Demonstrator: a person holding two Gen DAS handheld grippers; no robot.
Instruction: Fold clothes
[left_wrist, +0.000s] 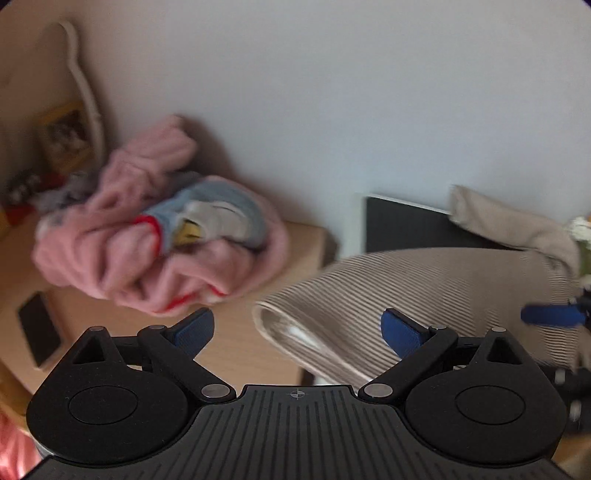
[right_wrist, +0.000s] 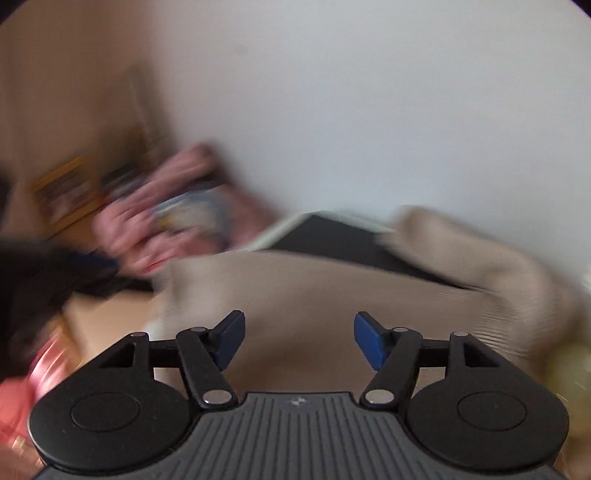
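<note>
A beige ribbed garment (left_wrist: 424, 288) lies folded over on the wooden table, its rolled edge toward my left gripper (left_wrist: 297, 328), which hangs open above that edge with nothing between its blue pads. In the right wrist view the same beige garment (right_wrist: 332, 291) spreads under my right gripper (right_wrist: 299, 338), also open and empty. A blue fingertip of the right gripper (left_wrist: 550, 315) shows at the far right of the left wrist view. A heap of pink clothes (left_wrist: 147, 240) with a light blue piece (left_wrist: 221, 214) on top sits at the back left.
A dark phone (left_wrist: 38, 332) lies on the wooden table (left_wrist: 229, 347) at the left. A black board with a white rim (left_wrist: 402, 225) leans at the wall behind the garment. A framed picture (left_wrist: 66, 136) and small clutter stand at the far left. The right wrist view is blurred.
</note>
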